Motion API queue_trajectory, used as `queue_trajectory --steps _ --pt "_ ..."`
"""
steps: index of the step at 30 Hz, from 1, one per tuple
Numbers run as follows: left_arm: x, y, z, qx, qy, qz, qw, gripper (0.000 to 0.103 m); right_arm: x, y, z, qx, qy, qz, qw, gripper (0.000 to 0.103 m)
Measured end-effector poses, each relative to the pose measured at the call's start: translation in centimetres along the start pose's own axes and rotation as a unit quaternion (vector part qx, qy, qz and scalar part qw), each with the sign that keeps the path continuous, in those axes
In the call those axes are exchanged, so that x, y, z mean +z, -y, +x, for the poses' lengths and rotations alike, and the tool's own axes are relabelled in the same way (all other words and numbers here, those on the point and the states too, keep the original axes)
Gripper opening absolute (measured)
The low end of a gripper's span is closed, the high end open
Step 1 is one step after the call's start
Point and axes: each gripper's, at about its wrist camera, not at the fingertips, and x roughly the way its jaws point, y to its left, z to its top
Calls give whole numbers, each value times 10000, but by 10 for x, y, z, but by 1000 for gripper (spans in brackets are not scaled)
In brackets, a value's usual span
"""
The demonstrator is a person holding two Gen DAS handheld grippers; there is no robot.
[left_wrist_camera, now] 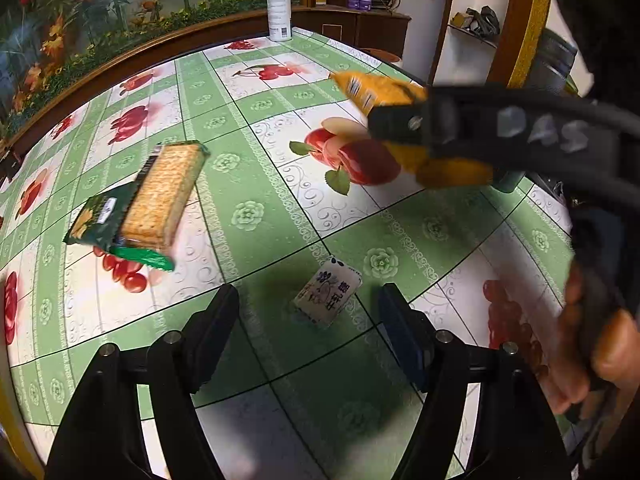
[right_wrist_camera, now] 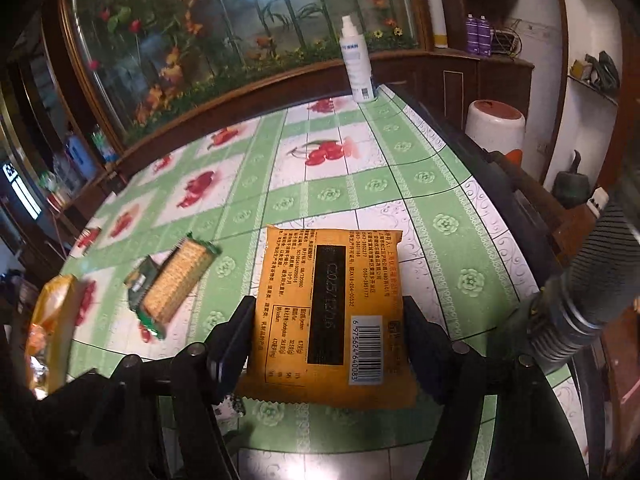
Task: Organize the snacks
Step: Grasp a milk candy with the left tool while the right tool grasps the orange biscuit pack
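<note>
My right gripper (right_wrist_camera: 328, 332) clamps the orange pack (right_wrist_camera: 332, 312); left fingers (left_wrist_camera: 216, 320) stand wide over the small sachet (left_wrist_camera: 328, 290). I'd centre first, then close gently.

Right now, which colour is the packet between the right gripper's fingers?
Orange-yellow with a black strip, the packet shows best in the right wrist view.

Table surroundings, non-snack items

White spray bottle (right_wrist_camera: 357, 65) upright at the tablecloth's (right_wrist_camera: 444, 224) 12 o'clock edge; two purple cans (right_wrist_camera: 479, 35) at 1 o'clock; white stool (right_wrist_camera: 495, 125) beside the table at 2 o'clock.
</note>
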Motion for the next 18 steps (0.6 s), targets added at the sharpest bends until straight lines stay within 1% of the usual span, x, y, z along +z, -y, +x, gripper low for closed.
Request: queue_trajectory --steps 1,3,4,5,8,11,12,15,18 --pt "0 1 1 20 75 0 10000 66 1 2 -5 34 43 21 10000 72" --pt "0 3 -1 6 169 6 9999 38 0 4 -13 112 105 80 9998 72" --pt "1 4 -2 11 166 14 9999 32 -1 5 -16 169 130 99 9997 72" --pt "1 5 -3 6 164 22 9999 18 -2 5 -19 189 152 104 9997 72" --pt "-4 3 -6 58 177 -1 9998 16 -5 4 -25 297 195 128 9993 72" --pt "-13 -8 -16 182 249 -248 9992 16 -10 -1 -30 392 213 118 9989 72" --pt "-17 -13 -22 255 317 -333 9986 16 -12 -3 -32 501 219 110 9984 72" --pt "-27 -34 -47 578 542 -661 9947 16 -20 -14 -39 639 223 2 9977 72" --pt "-37 -58 -74 1042 723 -1052 9863 16 -29 -29 -46 837 244 -105 9961 72"
